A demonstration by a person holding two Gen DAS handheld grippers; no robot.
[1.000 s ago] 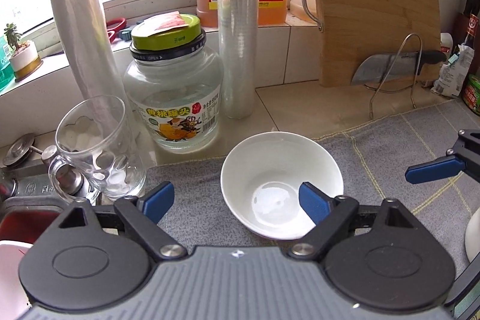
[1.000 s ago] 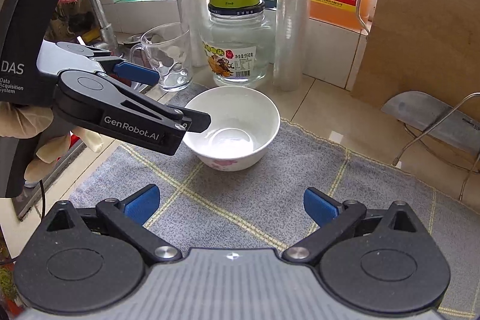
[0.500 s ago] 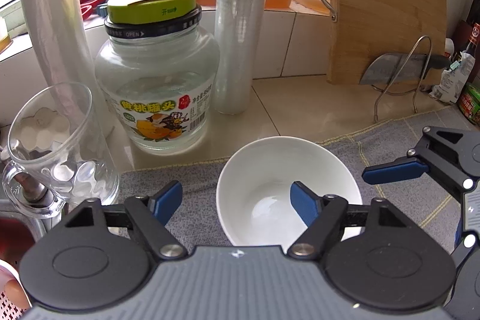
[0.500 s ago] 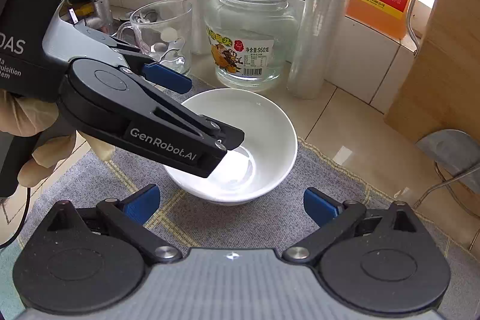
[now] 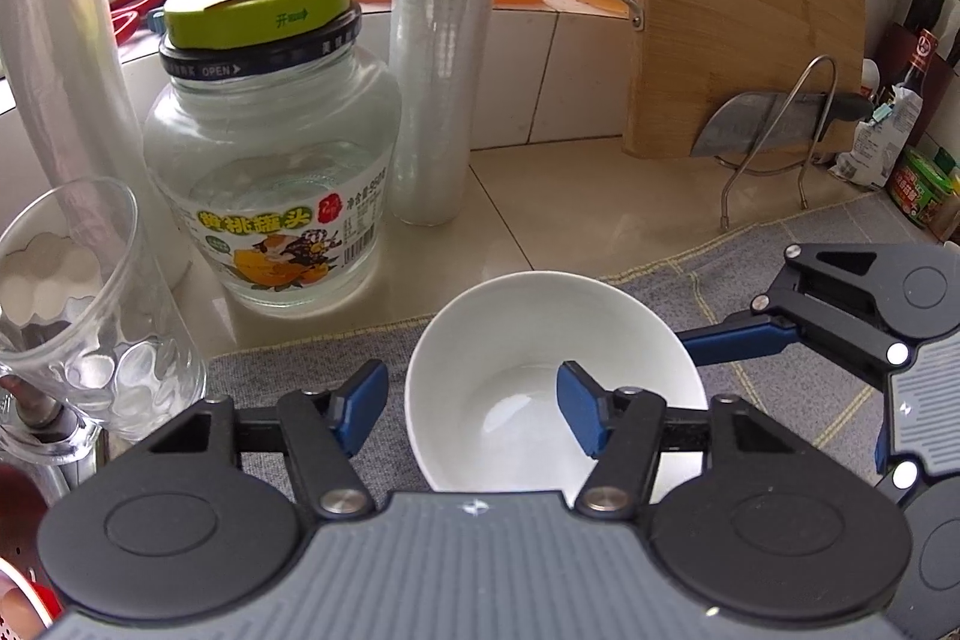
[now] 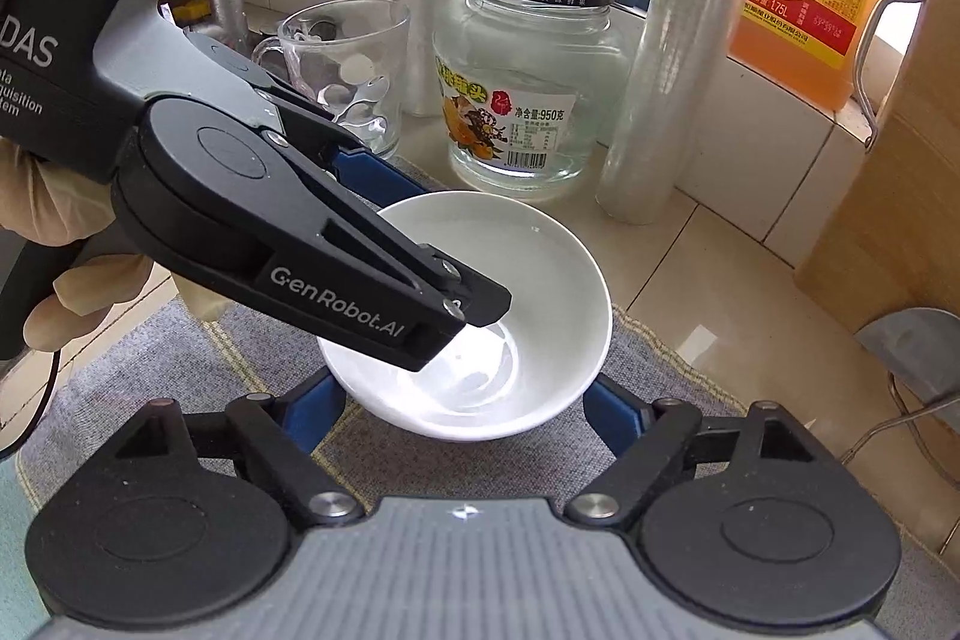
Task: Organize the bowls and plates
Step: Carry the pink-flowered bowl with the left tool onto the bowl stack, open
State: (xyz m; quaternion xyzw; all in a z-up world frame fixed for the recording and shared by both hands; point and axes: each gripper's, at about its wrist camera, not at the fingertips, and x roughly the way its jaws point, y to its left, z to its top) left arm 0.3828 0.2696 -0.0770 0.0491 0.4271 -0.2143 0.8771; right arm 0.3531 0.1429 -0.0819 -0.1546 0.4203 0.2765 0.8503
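A white bowl (image 5: 540, 340) (image 6: 540, 280) stands upright and empty on a grey cloth (image 5: 780, 418). My left gripper (image 5: 471, 382) straddles the bowl's left rim, one finger inside and the other outside. Its jaws are closing, and a thin strip of cloth still shows between the outer pad and the wall. In the right wrist view its inner finger (image 6: 372, 280) reaches down into the bowl. My right gripper (image 6: 462, 412) comes from the other side with its jaws closing, the blue pads set against the bowl's two lower sides. One of its fingers (image 5: 738, 340) meets the bowl's right edge.
Behind the bowl stand a glass mug (image 5: 78, 316), a green-lidded jar (image 5: 270, 160) and two cling-film rolls (image 5: 438, 40). A wooden cutting board (image 5: 738, 10) and a cleaver on a wire rack (image 5: 774, 124) lean at the back right. A sink lies to the left.
Both grippers have come forward and down onto the bowl. The left jaws narrowed around its rim, one finger going inside. The right jaws closed in from wide apart to the bowl's sides.
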